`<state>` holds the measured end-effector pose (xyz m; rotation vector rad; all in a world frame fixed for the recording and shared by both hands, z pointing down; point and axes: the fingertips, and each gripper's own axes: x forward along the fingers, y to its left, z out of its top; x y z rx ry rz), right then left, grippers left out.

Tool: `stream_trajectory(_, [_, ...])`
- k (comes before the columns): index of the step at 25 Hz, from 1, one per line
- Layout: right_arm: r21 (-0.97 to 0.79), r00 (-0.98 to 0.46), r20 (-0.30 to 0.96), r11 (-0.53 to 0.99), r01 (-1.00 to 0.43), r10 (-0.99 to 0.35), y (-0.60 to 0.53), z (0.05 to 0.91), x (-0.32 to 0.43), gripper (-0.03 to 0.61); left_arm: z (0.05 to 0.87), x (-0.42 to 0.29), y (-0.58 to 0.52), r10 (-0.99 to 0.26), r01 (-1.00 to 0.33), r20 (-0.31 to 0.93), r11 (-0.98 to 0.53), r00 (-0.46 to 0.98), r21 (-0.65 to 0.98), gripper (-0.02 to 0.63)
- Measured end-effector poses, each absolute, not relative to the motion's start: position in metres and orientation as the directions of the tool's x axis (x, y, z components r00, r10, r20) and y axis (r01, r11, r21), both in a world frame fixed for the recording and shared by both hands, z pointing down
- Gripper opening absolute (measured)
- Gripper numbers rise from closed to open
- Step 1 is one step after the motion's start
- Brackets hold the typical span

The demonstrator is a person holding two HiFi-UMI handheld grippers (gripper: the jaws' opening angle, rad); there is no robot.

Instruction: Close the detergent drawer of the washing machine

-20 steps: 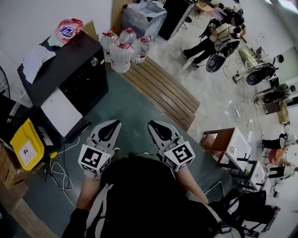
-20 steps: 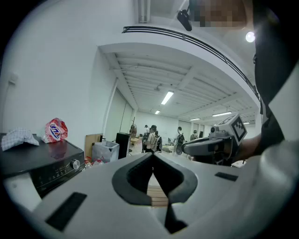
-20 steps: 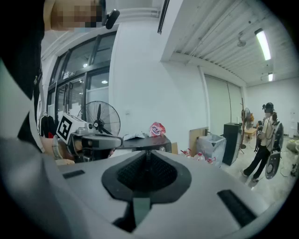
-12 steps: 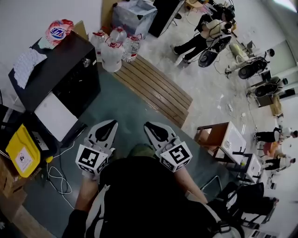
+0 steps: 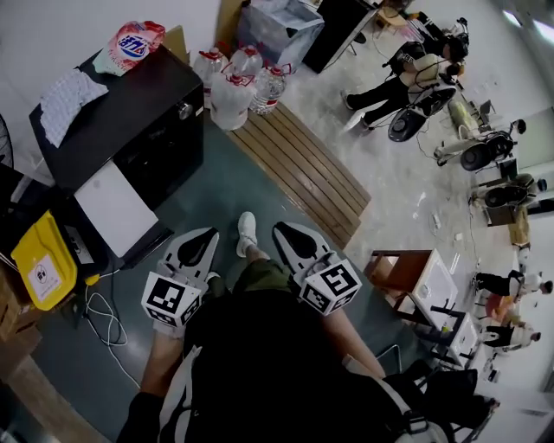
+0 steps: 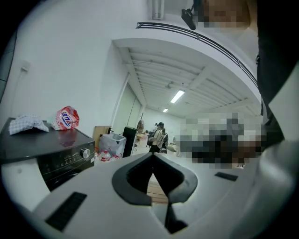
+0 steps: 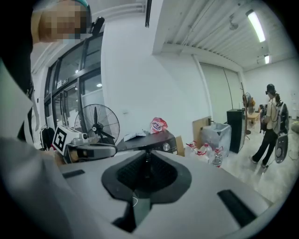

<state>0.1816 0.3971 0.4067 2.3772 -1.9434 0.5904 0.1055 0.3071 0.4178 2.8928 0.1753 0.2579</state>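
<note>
Containers crowd the floor around the black washing machine (image 5: 121, 130), which stands at the upper left of the head view, well apart from both grippers. On its lid lie a red-and-white detergent bag (image 5: 134, 45) and a pale cloth (image 5: 74, 91), side by side. Its detergent drawer cannot be picked out in any view; only the control panel with a round knob (image 6: 85, 152) shows on its front. Just beside the machine's far corner stands a cluster of clear water jugs (image 5: 234, 86) with red caps; how full they are is unclear. Beyond them sits a translucent plastic bin (image 5: 281, 26), its contents too hazy to name. A yellow container (image 5: 43, 264) with a white label stands at the machine's near side, and a white panel (image 5: 112, 208) lies against the machine's front. The left gripper (image 5: 208, 232) and right gripper (image 5: 281, 229) are held at the person's waist, each with jaws drawn together and nothing between them.
</note>
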Motion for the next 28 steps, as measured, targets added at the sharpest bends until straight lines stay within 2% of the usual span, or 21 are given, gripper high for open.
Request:
stream_trajectory(7, [-0.221, 0.043, 0.312, -0.116, -0.968, -0.949, 0.333, 0.417, 0.220, 0.040, 0.426, 0.143, 0.261, 0.060, 0.014, 0.200, -0.974, 0.978, 0.227, 0.011])
stream_trajectory(12, [-0.287, -0.101, 0.262, 0.022, -0.958, -0.960, 0.276, 0.412, 0.256, 0.040, 0.420, 0.186, 0.226, 0.006, -0.044, 0.244, -0.979, 0.970, 0.200, 0.011])
stream_trajectory(17, [-0.300, -0.248, 0.279, 0.161, -0.940, -0.928, 0.232, 0.417, 0.291, 0.040, 0.414, 0.225, 0.184, -0.108, -0.158, 0.281, -0.974, 0.953, 0.162, 0.012])
stream_trajectory(22, [-0.302, -0.422, 0.303, 0.334, -0.893, -0.854, 0.194, 0.422, 0.300, 0.040, 0.412, 0.234, 0.149, -0.261, -0.315, 0.293, -0.936, 0.920, 0.158, 0.012])
stream_trajectory(28, [-0.330, -0.635, 0.290, 0.548, -0.769, -0.717, 0.159, 0.433, 0.276, 0.041, 0.420, 0.208, 0.129, -0.414, -0.478, 0.313, -0.864, 0.855, 0.161, 0.012])
